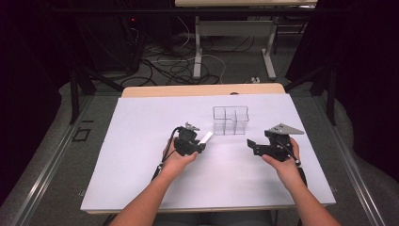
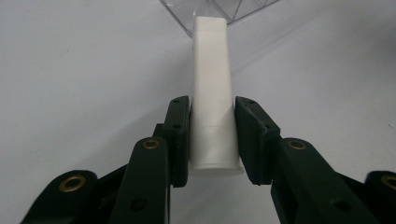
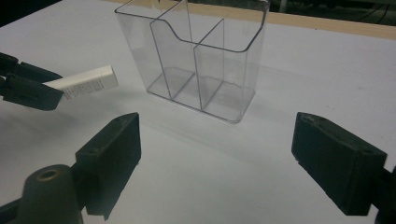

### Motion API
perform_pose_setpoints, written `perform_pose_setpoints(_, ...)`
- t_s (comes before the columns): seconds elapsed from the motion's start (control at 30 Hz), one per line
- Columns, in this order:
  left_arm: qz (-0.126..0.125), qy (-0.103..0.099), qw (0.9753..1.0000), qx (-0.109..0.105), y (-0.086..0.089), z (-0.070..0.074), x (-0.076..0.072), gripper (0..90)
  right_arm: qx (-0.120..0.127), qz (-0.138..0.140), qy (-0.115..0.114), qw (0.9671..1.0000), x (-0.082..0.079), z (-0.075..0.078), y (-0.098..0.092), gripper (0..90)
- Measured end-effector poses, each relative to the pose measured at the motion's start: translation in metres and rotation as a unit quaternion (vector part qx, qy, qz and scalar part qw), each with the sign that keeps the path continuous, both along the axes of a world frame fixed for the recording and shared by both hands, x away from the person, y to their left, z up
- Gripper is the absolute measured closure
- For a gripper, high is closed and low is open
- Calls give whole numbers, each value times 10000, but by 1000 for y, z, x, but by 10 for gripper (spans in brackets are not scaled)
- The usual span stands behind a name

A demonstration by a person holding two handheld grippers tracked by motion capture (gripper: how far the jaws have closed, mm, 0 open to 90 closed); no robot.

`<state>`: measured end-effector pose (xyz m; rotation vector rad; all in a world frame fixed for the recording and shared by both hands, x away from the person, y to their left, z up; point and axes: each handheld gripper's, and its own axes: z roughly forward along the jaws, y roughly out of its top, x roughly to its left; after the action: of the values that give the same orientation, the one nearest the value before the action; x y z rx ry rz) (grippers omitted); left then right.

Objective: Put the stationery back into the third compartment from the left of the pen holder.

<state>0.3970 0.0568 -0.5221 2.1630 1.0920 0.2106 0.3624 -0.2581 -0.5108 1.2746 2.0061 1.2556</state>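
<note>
left gripper [image 2: 212, 135] clamped on a white tube [image 2: 212, 93], its fingers [image 2: 180, 135] pressing the tube's two sides near the capped end, so most of the tube projects ahead of the fingertips toward a clear divided organizer [image 1: 230, 120] that stands just beyond its far end. right gripper [image 3: 215, 158] with jaws wide apart and nothing between them, facing the organizer's front wall. likely step: carrying the tube to a compartment. to do it well, lift until the free end clears the rim, tilt the tube toward upright (the partitions leave narrow slots), centre it over one compartment, lower before releasing. the light organizer may slide if nudged; the idle gripper could steady its wall.
</note>
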Motion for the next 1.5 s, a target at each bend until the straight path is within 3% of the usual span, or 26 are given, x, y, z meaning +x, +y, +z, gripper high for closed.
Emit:
perform_pose_setpoints(0.27,-169,151,9997,-89,7,9,-12,673,-411,328,-220,9984,-4,3,13,155)
perform_pose_setpoints(0.4,-244,304,9992,-100,11,13,-16,673,-758,523,-333,9952,-7,3,21,154)
perform_pose_setpoints(0.7,-281,685,9969,-283,20,18,-25,673,-1238,953,-548,9862,-11,3,34,155)
perform_pose_setpoints(0.97,-275,723,9963,-369,28,21,-32,673,-1384,1059,-574,9830,-16,1,43,155)
perform_pose_setpoints(1.03,-264,737,9962,-380,30,21,-34,673,-1496,1132,-598,9804,-16,0,44,155)
perform_pose_setpoints(1.27,-255,767,9957,-443,34,23,-39,673,-1657,1247,-595,9764,-18,-1,49,152)
perform_pose_setpoints(1.37,-313,808,9954,-412,37,24,-39,673,-1782,1324,-622,9731,-20,-2,52,150)
perform_pose_setpoints(1.5,-277,833,9950,-470,38,24,-40,673,-2110,1589,-799,9612,-23,-3,57,141)
